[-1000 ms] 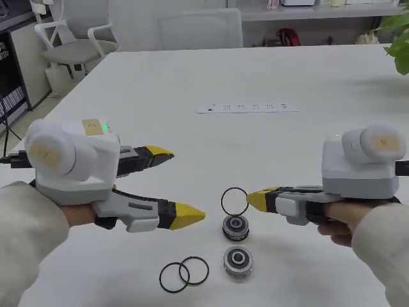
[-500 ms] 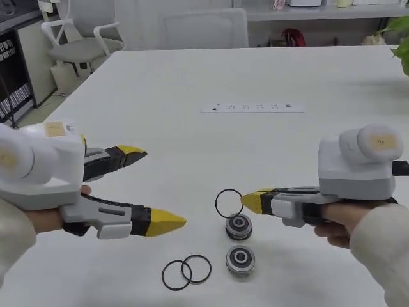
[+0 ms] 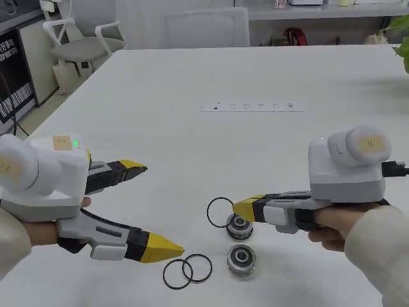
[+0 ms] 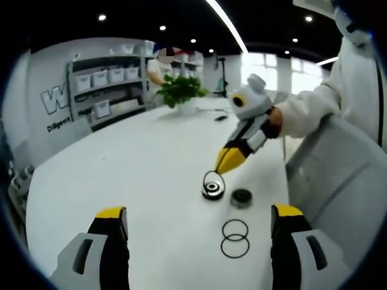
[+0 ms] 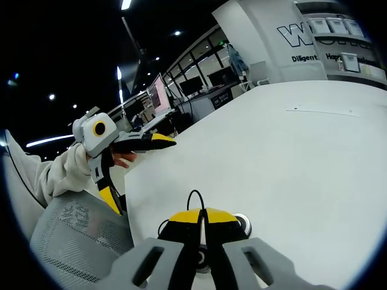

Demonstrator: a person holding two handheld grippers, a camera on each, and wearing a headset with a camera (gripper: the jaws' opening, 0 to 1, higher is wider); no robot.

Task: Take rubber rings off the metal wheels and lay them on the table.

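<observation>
the white table (image 3: pixel 192 83) is wide and mostly bare, with its left edge running toward an office chair (image 3: pixel 77 38) and a flat socket strip (image 3: pixel 254 107) lying well beyond the work. there is plenty of open top on every side for setting a ring down; only the near edge, close to the person's body, is tight.

the left gripper (image 3: pixel 163 208) hovers above the table to the left of the work, jaws spread wide and holding nothing. the right gripper (image 3: pixel 236 208) has its yellow tips pressed together on a rubber ring (image 3: pixel 208 213), which stands upright just off the tips.

two metal wheels sit close together: the far wheel (image 3: pixel 239 226) right under the right gripper's tips, the near wheel (image 3: pixel 241 259) just in front of it. whether either one carries a ring cannot be told.

two rings (image 3: pixel 186 271) lie flat and overlapping, left of the near wheel.

the step in hand looks like carrying off a third ring. the next move likely calls for swinging it left, clear of the wheels, lowering it flat beside the laid pair, then opening the tips.
</observation>
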